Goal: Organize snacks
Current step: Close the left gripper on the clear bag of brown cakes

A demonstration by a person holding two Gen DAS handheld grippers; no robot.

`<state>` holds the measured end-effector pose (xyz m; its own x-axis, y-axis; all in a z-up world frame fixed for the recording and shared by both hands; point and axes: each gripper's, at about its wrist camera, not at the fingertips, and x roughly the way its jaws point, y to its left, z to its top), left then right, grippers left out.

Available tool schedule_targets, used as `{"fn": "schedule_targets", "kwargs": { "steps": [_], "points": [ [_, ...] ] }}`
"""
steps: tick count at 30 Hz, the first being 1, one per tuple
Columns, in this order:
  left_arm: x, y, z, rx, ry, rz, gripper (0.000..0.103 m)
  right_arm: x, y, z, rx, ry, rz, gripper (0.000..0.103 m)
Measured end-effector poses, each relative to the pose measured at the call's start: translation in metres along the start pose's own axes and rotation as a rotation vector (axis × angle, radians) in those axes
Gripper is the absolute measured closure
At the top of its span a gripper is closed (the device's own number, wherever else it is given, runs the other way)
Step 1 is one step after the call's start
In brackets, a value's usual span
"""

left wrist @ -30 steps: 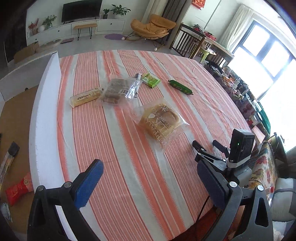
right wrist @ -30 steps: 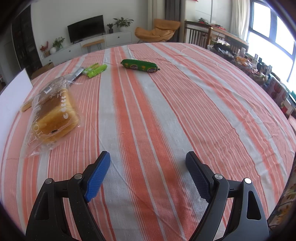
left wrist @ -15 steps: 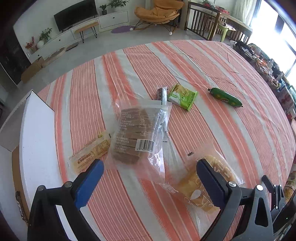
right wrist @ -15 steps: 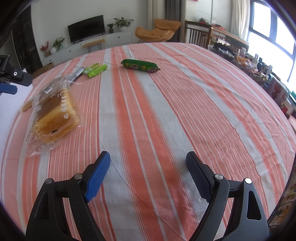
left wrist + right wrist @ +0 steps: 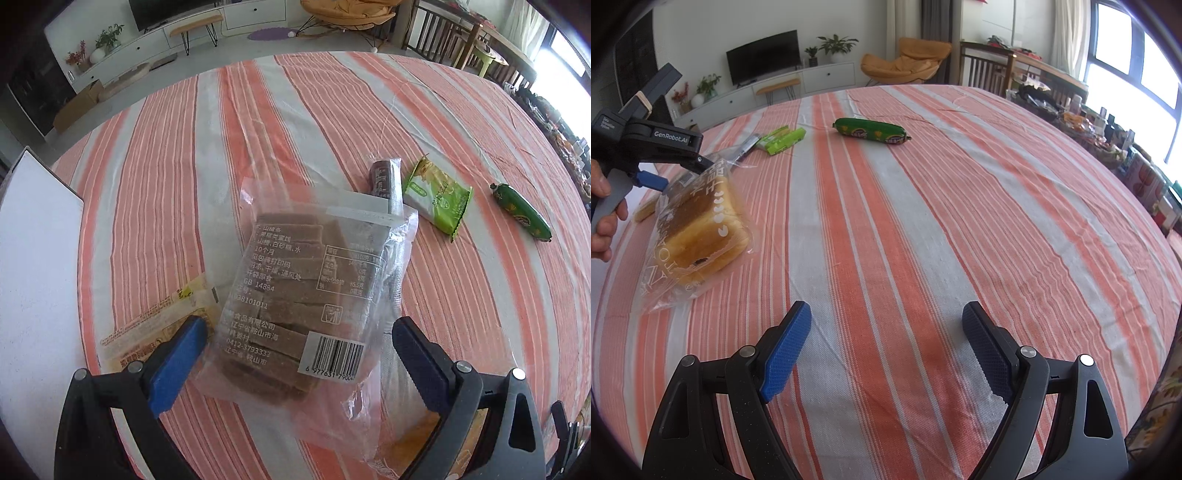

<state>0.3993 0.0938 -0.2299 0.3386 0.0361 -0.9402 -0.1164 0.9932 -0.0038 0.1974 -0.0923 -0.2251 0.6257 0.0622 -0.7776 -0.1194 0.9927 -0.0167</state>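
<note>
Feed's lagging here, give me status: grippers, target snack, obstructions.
Left gripper open, straddling the clear bag of brown bars. Right gripper open, empty. Yellow packet crowds left finger.

The left black two-finger tool with blue pads (image 5: 295, 354) points steeply down, jaws spread wide. The right black blue-padded tool (image 5: 886, 350) angles down, equally wide, gripping nothing. A hand (image 5: 602, 214) holds the left tool's handle.

A: What do my grippers look like?

B: My right gripper (image 5: 882, 347) has black forked arms with silver screw heads; its pads (image 5: 786, 350) are ribbed and blue, the one at three o'clock darker.

A: And the left?

B: My left gripper (image 5: 295, 354) is built the same; seen from the right wrist, its black body (image 5: 646, 142) reads "GenRobot.AI" in white, with a grey trigger under my fingers (image 5: 604, 218).
</note>
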Motion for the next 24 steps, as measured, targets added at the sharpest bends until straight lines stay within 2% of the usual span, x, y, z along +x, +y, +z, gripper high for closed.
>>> {"fn": "schedule_targets", "kwargs": {
  "steps": [3,5,7,10,16,20,24],
  "points": [
    [0.001,-0.002,-0.001,0.027,0.001,0.007,0.004,0.000,0.000,0.000,0.000,0.000,0.000,0.016],
    [-0.001,-0.008,-0.005,0.068,-0.008,0.036,0.023,0.000,0.000,0.000,0.000,0.000,0.000,0.016],
    [-0.007,-0.011,-0.010,0.074,-0.025,0.063,0.047,0.000,0.000,0.000,0.000,0.000,0.000,0.016],
    [-0.015,-0.002,-0.016,0.012,-0.024,0.023,0.050,0.000,0.000,0.000,0.000,0.000,0.000,0.016],
    [-0.052,0.007,-0.050,-0.062,-0.076,0.017,0.050,0.000,0.000,0.000,0.000,0.000,0.000,0.016],
    [-0.083,0.006,-0.097,-0.092,-0.130,0.018,0.050,0.000,0.000,0.000,0.001,0.000,0.001,0.016],
    [-0.094,0.011,-0.165,-0.167,-0.147,-0.010,0.049,0.000,0.000,0.000,0.001,0.000,0.001,0.016]
  ]
}}
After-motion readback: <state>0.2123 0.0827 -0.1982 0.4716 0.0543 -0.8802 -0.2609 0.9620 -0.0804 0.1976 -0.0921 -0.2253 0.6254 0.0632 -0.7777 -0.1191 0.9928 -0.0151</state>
